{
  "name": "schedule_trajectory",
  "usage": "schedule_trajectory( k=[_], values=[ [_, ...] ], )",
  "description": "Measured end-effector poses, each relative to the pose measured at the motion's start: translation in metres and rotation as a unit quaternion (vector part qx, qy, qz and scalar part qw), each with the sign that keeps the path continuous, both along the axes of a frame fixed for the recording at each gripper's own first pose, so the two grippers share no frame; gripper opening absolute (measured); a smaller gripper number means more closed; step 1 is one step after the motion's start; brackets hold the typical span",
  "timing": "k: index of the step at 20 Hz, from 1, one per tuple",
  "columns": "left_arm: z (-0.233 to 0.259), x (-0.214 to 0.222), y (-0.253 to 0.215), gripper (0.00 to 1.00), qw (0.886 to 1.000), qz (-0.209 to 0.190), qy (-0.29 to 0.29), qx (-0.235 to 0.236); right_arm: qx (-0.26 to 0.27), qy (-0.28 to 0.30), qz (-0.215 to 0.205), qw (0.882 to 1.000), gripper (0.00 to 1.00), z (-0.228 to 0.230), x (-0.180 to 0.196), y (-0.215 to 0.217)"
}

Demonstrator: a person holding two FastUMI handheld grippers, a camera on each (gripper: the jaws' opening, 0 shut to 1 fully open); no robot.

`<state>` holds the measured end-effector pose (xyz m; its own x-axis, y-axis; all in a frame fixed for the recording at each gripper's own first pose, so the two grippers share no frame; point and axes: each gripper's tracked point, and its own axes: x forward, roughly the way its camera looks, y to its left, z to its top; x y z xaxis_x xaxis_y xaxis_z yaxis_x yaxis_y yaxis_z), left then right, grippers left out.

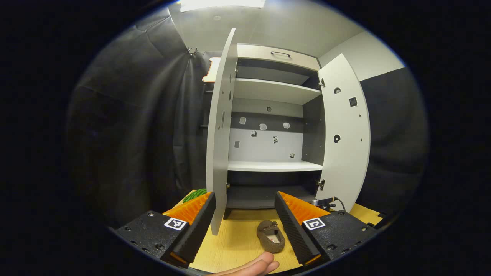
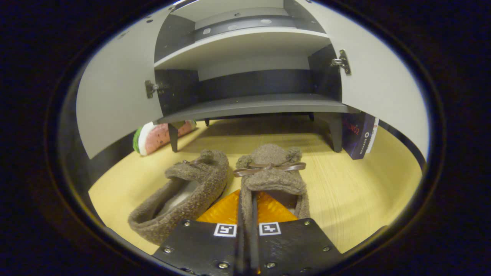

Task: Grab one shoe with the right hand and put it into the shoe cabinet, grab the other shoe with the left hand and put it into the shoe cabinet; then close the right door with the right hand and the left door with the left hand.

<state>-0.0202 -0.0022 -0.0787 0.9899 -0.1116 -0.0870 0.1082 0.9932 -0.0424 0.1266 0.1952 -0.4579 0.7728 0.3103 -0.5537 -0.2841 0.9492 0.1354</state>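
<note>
Two brown fuzzy shoes lie side by side on the wooden surface in front of the open shoe cabinet (image 2: 253,103). The right gripper (image 2: 245,195) is shut on the inner side wall of the right shoe (image 2: 270,174), the one with a ribbon bow. Beside it, untouched, lies the left shoe (image 2: 184,191). The left gripper (image 1: 243,197) hangs open farther back, facing the cabinet (image 1: 274,165). One shoe (image 1: 270,236) lies low between its fingers, apart from them. Both cabinet doors stand open: the left door (image 1: 220,134) edge-on, the right door (image 1: 345,138) swung wide.
A watermelon-slice toy (image 2: 159,136) lies by the cabinet's left leg, and a dark box (image 2: 358,134) stands under the right door. A person's hand (image 1: 251,266) shows at the bottom edge. A drawer with a handle (image 1: 280,53) tops the cabinet.
</note>
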Motion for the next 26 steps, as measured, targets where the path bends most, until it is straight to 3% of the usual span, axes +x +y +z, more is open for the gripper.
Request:
schedule_trajectory(
  k=[5,7,9,10,16,19,20,23,26],
  values=[
    [-0.011,0.002,-0.012,0.95,1.0,-0.017,0.013,-0.001,0.095,-0.036,0.013,0.995,0.07,0.053,-0.022,0.003],
    [-0.012,0.003,-0.013,0.95,1.0,-0.02,0.014,-0.007,0.107,-0.058,0.02,0.992,0.07,0.077,-0.027,0.002],
    [-0.014,0.003,-0.014,0.95,1.0,-0.02,0.014,-0.009,0.107,-0.098,0.028,0.989,0.12,0.11,-0.031,0.006],
    [-0.015,0.004,-0.014,0.95,1.0,-0.021,0.013,-0.008,0.098,-0.117,0.03,0.988,0.07,0.127,-0.034,0.005],
    [-0.017,0.012,-0.023,0.95,1.0,-0.025,0.003,-0.001,0.06,-0.212,0.046,0.974,0.06,0.248,-0.018,0.008],
    [-0.01,0.015,-0.027,0.95,0.999,-0.036,-0.011,0.001,0.041,-0.244,0.044,0.968,0.11,0.308,0.016,0.01],
    [-0.007,0.018,-0.023,0.95,0.999,-0.032,-0.017,0.004,0.037,-0.252,0.037,0.966,0.06,0.328,0.03,0.01],
    [0.0,0.026,-0.015,0.94,1.0,-0.019,-0.021,0.002,0.034,-0.266,0.032,0.963,0.07,0.379,0.078,0.022],
    [0.004,0.033,-0.019,0.94,0.999,-0.026,-0.014,-0.019,0.013,-0.261,0.054,0.964,0.07,0.406,0.134,0.041]
  ],
)
